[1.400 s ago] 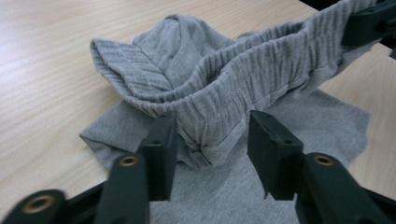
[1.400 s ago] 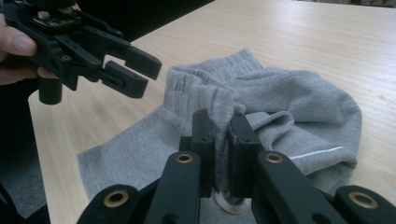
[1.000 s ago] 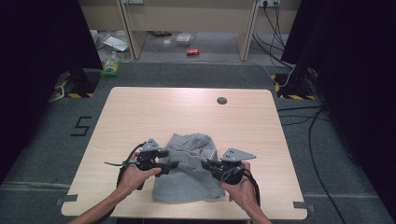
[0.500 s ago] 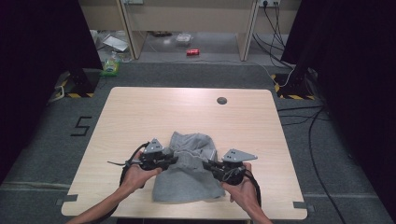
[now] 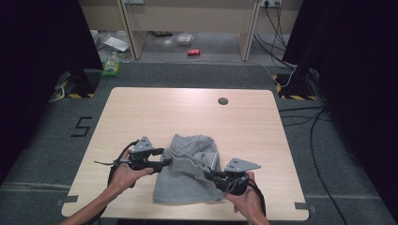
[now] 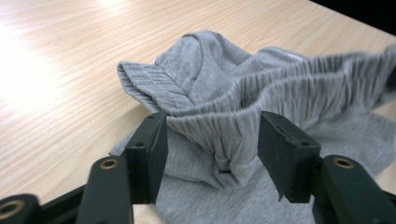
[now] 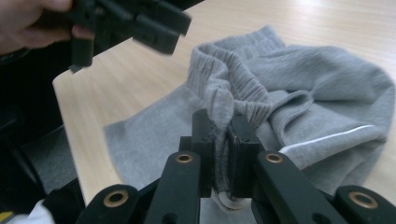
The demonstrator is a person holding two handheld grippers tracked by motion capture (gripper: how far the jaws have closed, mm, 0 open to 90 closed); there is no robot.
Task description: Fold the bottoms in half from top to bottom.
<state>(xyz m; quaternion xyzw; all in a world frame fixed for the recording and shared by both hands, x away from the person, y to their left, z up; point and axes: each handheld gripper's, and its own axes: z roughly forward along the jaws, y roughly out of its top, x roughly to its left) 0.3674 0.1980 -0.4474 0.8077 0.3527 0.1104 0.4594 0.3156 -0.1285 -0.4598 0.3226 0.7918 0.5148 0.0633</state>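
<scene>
Left gripper (image 6: 210, 154) opened; waistband (image 6: 224, 135) between jaws.

Beyond the wooden table (image 5: 141, 117): red can (image 5: 193, 52) on the floor, green bottle (image 5: 111, 65), cables (image 5: 300, 119), a painted "5" (image 5: 81, 126).

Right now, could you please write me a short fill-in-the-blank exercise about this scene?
1. The grey garment lies on a ____ table.
2. The right tool is ____ on the garment's ribbed waistband.
3. The left tool has its jaws ____, with a fold of waistband between them.
4. A thin ____ stripe runs along the garment.

Missing words: wooden; shut; open; white
</scene>
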